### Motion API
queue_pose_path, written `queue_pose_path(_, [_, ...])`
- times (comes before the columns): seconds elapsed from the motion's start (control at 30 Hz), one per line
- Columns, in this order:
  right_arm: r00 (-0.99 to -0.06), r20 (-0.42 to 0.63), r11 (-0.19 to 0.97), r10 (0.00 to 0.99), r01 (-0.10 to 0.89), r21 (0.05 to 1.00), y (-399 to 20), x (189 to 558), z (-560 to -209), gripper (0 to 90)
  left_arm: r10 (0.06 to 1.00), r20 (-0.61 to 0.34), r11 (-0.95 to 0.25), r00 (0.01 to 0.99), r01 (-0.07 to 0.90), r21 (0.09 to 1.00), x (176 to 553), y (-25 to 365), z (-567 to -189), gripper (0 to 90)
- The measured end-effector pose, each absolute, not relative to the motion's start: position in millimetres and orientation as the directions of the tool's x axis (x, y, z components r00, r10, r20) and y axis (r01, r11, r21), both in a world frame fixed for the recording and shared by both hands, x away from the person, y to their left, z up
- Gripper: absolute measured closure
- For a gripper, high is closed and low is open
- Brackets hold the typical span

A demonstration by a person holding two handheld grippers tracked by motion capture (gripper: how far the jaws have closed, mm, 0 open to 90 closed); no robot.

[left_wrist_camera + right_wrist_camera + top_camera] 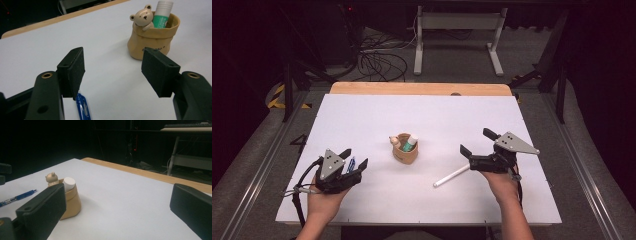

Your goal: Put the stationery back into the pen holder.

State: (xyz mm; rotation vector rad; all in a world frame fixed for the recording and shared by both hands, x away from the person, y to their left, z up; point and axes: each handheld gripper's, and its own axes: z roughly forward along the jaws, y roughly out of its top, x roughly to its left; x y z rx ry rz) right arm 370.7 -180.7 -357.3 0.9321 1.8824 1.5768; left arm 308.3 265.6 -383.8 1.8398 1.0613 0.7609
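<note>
A tan pouch-like holder (406,151) sits near the middle of the white table (452,115), and everything else can be placed from it. A little bear figure (143,18) leans over its rim, and a glue stick with a green label (161,15) stands upright inside it, just beside the bear.

To the left of the holder, toward the person's side, the left tongs (353,162) hang low over the table. A blue pen (83,107) lies on the sheet under them; in the left gripper view it runs beneath the left-hand jaw rather than squarely in the gap. The jaws stand apart with bare table between the pads, and nothing is pinched in them, so these tongs are released.

To the right of the holder, farther from it than the blue pen is, a white pen (452,176) lies at a slant on the table, its near end pointing toward the person. The right tongs (475,142) sit just beyond its far end, jaws spread wide and gripping nothing. The right gripper view looks across the table at the holder with both jaws well apart.
</note>
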Motion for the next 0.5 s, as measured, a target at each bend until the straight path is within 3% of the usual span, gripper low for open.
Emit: queue_pose_path(0.5, [-0.634, 0.034, 0.102, 0.773, 0.176, 0.979, -178.9, 371.0, -357.5, 1.6, 0.916, 0.038, -0.247, 0.400, 0.486, 0.838, 303.0, 281.8, -401.2, 39.9])
